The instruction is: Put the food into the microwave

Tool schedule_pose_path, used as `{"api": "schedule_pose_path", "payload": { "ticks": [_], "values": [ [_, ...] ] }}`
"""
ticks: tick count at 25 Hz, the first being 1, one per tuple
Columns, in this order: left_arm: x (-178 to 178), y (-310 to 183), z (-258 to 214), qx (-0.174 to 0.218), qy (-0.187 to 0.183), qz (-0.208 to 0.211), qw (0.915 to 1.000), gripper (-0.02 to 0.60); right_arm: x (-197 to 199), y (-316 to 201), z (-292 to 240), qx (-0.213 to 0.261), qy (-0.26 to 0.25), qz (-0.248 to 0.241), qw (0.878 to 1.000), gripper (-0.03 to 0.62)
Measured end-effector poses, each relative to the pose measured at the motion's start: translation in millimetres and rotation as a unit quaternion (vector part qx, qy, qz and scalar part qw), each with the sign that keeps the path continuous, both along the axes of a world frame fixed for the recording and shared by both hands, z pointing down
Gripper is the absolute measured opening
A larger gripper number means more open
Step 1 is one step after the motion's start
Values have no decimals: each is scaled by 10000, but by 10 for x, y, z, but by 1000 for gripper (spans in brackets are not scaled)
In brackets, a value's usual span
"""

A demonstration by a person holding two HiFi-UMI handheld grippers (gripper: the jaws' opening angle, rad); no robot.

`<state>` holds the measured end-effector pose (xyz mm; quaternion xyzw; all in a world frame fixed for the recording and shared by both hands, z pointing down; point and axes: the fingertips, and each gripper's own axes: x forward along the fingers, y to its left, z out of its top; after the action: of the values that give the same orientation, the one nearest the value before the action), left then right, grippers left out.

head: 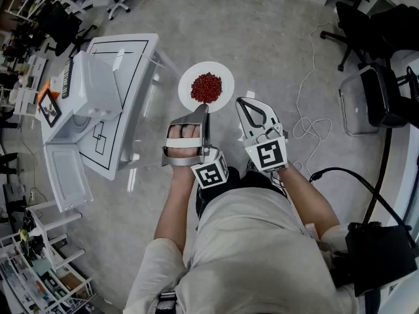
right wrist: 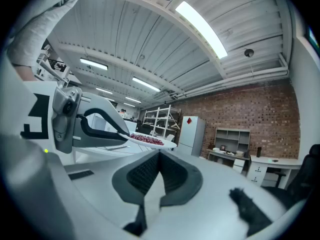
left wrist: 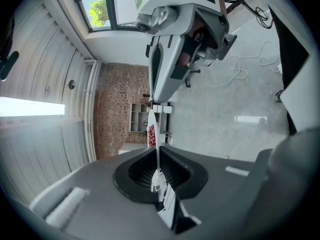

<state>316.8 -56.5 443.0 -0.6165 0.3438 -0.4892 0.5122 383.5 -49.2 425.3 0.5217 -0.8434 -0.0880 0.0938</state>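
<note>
The white counter (head: pixel 141 64) at the left carries the microwave (head: pixel 95 87). Beside it, over the floor, the left hand-held gripper (head: pixel 205 112) is clamped on the rim of the plate (head: pixel 188 77) of red food (head: pixel 206 87). The right hand-held gripper (head: pixel 242 103) is fully closed and empty.

Free room: bare floor (head: pixel 275 38) ahead and right of plate (head: pixel 188 90), wide open. Left side blocked by white table (head: pixel 141 64) carrying microwave (head: pixel 98 84); microwave door (head: pixel 65 175) hangs open at table's near end. Strip between table edge and plate narrow, nothing in it. Right gripper (head: pixel 241 102) sits just beside plate rim, tight gap to left gripper (head: pixel 205 110). White cable (head: pixel 304 103) loose on floor at right, office chair (head: pixel 357 25) beyond. Shelf rack (head: pixel 39 254) low left.
</note>
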Motion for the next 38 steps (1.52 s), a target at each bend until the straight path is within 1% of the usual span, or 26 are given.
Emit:
{"api": "schedule_pose_path", "payload": {
  "ticks": [7, 11, 12, 15, 18, 21, 26, 32, 35, 38],
  "values": [
    [-101, -7, 17, -48, -23, -48, 10000, 25, -90, -19, 11, -56, -78, -72, 9999, 11],
    [-154, -15, 41, -78, -43, -147, 9999, 25, -162, 3, 4, -55, -113, -257, 9996, 11],
    [-161, -33, 45, -66, -42, -168, 9998, 25, -186, -13, 16, -48, -36, -303, 9995, 11],
    [-247, -74, 49, -80, -62, -251, 9996, 26, -327, -60, 62, 2, 492, -393, 9980, 11],
    [-417, -99, 41, -37, -58, -410, 9991, 25, -525, -68, 107, -12, 686, -597, 9959, 12],
    [-648, -169, 27, -44, -20, -642, 9979, 25, -744, -161, 159, -79, 623, -784, 9949, 11],
    [-1131, -254, 12, -51, -29, -1070, 9942, 25, -1229, -333, 188, -157, 306, -1183, 9924, 11],
    [-1888, -390, 23, -42, -49, -1751, 9845, 25, -1954, -553, 165, -90, 375, -1797, 9830, 11],
    [-2193, -428, 31, -21, -104, -1991, 9799, 25, -2261, -628, 156, -91, 375, -2056, 9779, 11],
    [-2491, -441, 17, 43, -178, -2286, 9734, 25, -2562, -663, 161, -89, 403, -2366, 9707, 11]
  ]
}}
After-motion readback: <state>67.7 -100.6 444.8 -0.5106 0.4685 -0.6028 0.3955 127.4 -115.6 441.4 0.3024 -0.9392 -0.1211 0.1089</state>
